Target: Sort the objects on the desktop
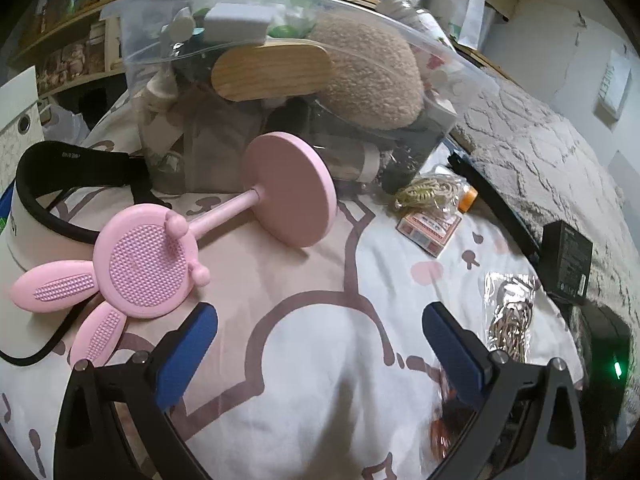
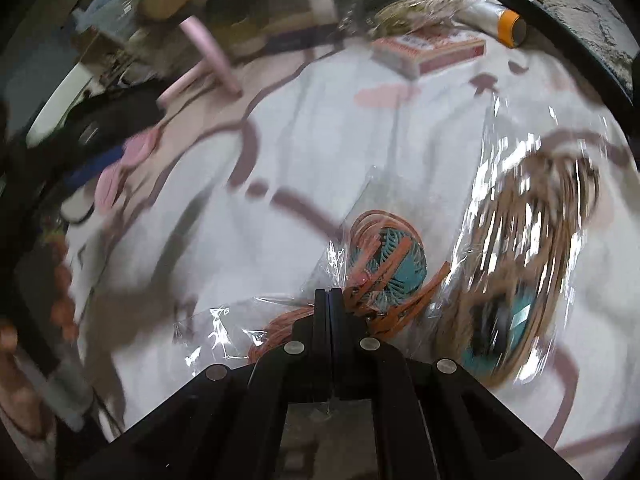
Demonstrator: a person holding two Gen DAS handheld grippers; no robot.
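My left gripper (image 1: 320,320) is open and empty, hovering over the patterned cloth. A pink rabbit-shaped stand (image 1: 160,256) lies on its side just ahead to the left. A clear storage box (image 1: 280,92) packed with items stands behind it. My right gripper (image 2: 329,294) is shut on a clear plastic packet holding an orange cord and teal disc (image 2: 384,264). A second clear packet with a brown cord (image 2: 532,256) lies to its right, blurred; it also shows in the left wrist view (image 1: 510,320).
A red card box (image 1: 430,230) (image 2: 428,50), a bagged beige cord (image 1: 428,192) and an orange-capped roll (image 2: 508,26) lie on the cloth. A white visor with black band (image 1: 36,216) sits at left. A black box (image 1: 568,258) rests on grey bedding at right.
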